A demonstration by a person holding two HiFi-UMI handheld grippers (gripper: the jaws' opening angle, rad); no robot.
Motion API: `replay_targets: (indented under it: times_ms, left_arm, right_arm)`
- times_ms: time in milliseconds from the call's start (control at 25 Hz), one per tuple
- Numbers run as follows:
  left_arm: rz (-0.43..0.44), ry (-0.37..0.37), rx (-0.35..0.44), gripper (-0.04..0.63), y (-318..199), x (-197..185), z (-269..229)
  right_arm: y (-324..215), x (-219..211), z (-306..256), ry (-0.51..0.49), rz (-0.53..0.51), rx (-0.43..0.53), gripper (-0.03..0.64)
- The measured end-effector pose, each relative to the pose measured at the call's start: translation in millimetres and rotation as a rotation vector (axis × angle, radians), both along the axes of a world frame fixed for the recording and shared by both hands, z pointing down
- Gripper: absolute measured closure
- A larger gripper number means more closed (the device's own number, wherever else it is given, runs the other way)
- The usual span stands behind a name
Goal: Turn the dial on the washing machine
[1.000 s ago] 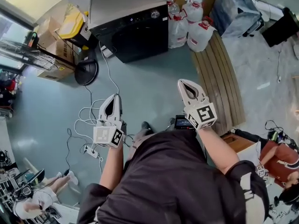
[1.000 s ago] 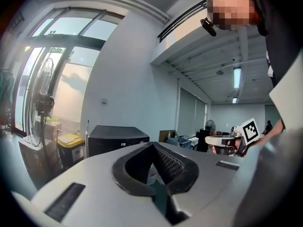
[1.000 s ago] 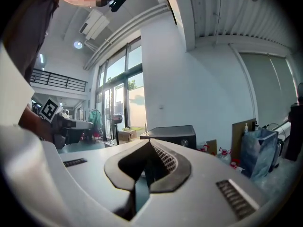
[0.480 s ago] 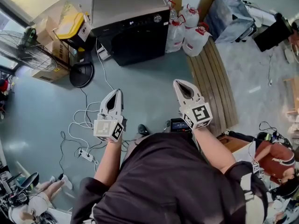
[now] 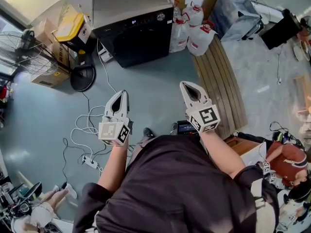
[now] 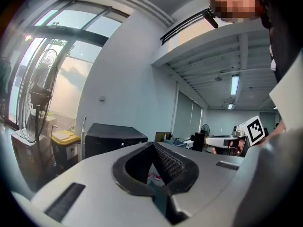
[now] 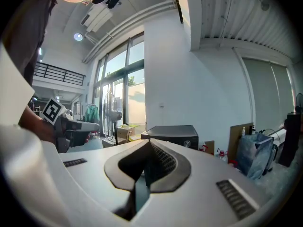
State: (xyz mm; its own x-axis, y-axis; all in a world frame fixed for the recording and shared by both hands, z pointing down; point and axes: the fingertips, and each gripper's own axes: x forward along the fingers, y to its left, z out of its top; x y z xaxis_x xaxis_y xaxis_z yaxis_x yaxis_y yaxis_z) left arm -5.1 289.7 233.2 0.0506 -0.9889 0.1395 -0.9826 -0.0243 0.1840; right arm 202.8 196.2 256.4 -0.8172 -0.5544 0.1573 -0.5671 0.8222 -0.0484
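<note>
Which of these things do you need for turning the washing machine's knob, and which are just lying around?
For the job:
washing machine
dial
left tongs, shut and empty
right tongs, shut and empty

Just lying about:
standing fan
yellow-lidded bin
cardboard box
white jugs
wooden slats
white cables

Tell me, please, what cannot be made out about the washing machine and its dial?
- Dial: too small in the head view and right gripper view to read its setting.
- Washing machine, lower front: right gripper view, hidden behind the right claw.
- Panel display: tiny, unreadable, head view.
</note>
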Motion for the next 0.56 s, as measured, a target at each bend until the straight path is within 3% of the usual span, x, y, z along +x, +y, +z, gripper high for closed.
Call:
replay_targets:
  times_ms: [560]
  left_arm:
    - [0.023, 0.041, -0.004, 0.581, 4.6, 15.3, 0.5]
  right_arm:
    - [0.9, 16.1, -4.1, -0.023, 0.031, -0.003, 0.597]
